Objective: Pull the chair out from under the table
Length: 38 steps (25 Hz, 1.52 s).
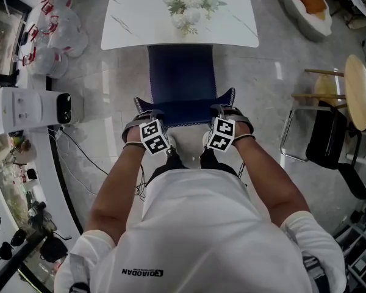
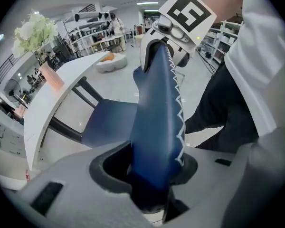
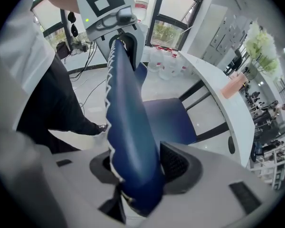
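Okay, left gripper (image 1: 145, 118) and right gripper (image 1: 229, 116) fingers sit partway open astride the chair backrest (image 1: 186, 112), so I'd clamp both evenly, then drag straight back from the table (image 1: 232, 17).

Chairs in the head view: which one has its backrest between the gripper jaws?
The blue upholstered chair with white zigzag stitching at the white marble table; the black chrome-framed chair at right stands untouched.
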### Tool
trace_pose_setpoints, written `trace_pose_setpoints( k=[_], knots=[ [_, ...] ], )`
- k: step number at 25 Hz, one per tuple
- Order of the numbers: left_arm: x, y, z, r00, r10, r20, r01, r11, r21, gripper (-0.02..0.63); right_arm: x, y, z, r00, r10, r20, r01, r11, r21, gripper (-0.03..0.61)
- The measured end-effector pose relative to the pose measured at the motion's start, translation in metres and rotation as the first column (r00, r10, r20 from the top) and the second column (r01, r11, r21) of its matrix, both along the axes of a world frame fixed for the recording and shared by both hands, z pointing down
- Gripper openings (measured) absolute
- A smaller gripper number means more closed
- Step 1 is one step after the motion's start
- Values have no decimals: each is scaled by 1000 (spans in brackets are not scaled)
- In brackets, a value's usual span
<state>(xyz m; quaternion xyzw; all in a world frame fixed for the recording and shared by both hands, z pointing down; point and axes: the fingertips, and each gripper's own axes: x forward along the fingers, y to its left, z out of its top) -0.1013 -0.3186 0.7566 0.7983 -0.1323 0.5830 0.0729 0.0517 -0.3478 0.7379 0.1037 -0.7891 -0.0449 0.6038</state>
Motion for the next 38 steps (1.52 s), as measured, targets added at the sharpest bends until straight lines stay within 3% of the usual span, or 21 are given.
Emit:
trace_pose_setpoints(
  k=[11, 23, 38],
  knots=[
    [11, -4, -10, 995, -23, -102, 28, 999, 42, 152, -2, -3, 1, 999, -35, 33, 32, 996, 83, 150],
    [7, -3, -7, 998, 5, -70, -3, 1000, 30, 110, -4, -1, 1, 998, -66, -7, 67, 995, 77, 107],
    [-1, 21, -3, 996, 72, -47, -72, 997, -1, 95, -7, 30, -2, 999, 37, -20, -35, 997, 66, 104]
  ],
)
